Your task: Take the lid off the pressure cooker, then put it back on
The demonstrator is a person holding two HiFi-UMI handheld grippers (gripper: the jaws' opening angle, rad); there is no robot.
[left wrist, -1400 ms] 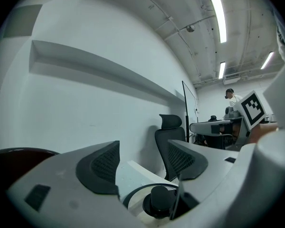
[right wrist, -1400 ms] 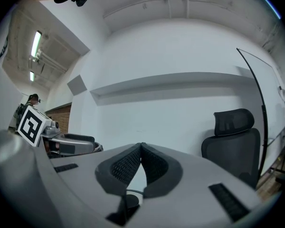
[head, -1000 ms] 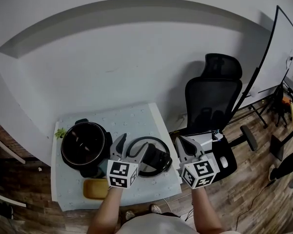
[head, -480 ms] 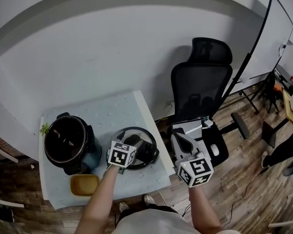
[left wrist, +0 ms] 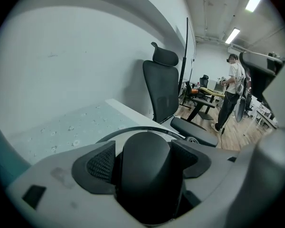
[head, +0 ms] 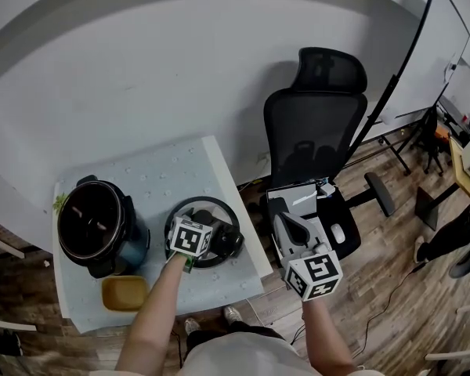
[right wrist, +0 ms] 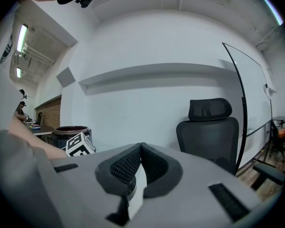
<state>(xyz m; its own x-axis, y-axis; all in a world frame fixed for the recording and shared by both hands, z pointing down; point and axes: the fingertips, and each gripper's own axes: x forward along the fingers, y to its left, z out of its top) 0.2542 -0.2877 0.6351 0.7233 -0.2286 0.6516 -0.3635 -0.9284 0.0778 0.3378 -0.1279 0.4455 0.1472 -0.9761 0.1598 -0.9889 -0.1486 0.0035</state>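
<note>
Table, lid in left hand-held gripper

Table, chair and whiteboard round the two grippers

Pale table lies under the left gripper, with a yellow dish on it, to that gripper's left and nearer the person. A black office chair stands just ahead of the right gripper, its seat beneath the gripper and its back toward the white wall. Off to that gripper's right, a whiteboard stands on wood floor. In the left gripper view, well beyond the chair, a person stands by desks.
</note>
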